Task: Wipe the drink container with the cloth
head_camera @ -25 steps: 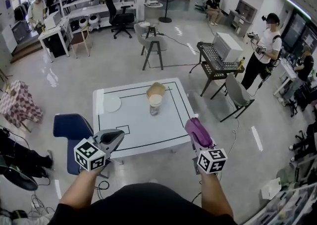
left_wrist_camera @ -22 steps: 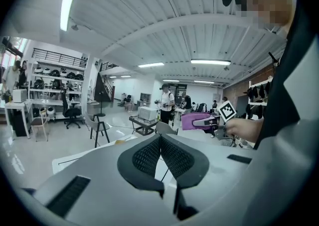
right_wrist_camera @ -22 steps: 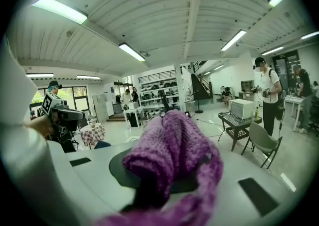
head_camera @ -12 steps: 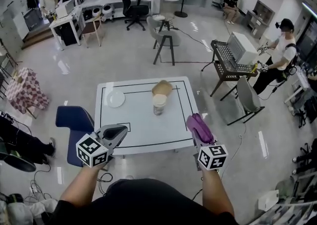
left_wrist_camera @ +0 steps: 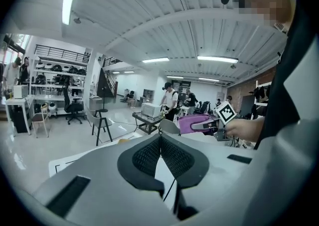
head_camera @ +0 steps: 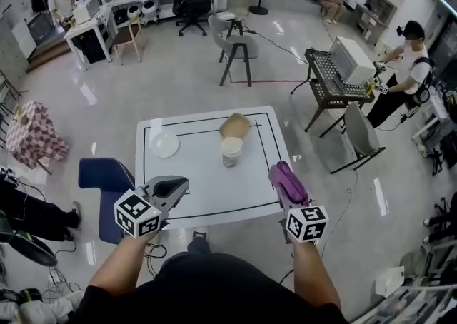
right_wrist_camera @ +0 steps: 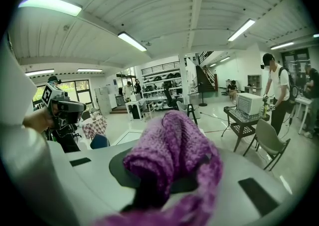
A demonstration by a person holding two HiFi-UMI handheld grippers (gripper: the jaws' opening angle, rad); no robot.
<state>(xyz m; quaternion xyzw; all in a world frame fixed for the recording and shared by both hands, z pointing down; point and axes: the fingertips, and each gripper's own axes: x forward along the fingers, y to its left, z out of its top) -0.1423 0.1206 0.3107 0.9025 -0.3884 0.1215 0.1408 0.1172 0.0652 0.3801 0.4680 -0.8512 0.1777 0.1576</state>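
**Step in hand.** The approach is judged to be under way; no wiping has begun. The cloth (head_camera: pixel 289 184), purple and knitted, is clamped between the jaws of the right gripper (head_camera: pixel 280 175) and is bunched over their tips. The jaws of the left gripper (head_camera: pixel 178 186) are seen pressed together with nothing between them.

**Position of items.** Both grippers are held over the near edge of the desk (head_camera: pixel 200 201), the left by the near left corner and the right by the near right corner. The drink container (head_camera: pixel 230 151), a lidded cup, is found upright about mid-desk, well apart from both grippers. A brown item (head_camera: pixel 235 125) is noted just behind it towards the far edge. A white plate (head_camera: pixel 164 145) lies near the left edge.

**Next move.** The cloth would need to be carried forward to the cup wall. The left jaws would probably have to be opened to steady the cup, since a light cup could be tipped by a one-sided wipe.

**Pose.** The left forearm (head_camera: pixel 118 272) and right forearm (head_camera: pixel 310 276) are extended forward, roughly parallel. Both grippers are pointed ahead and slightly downward.
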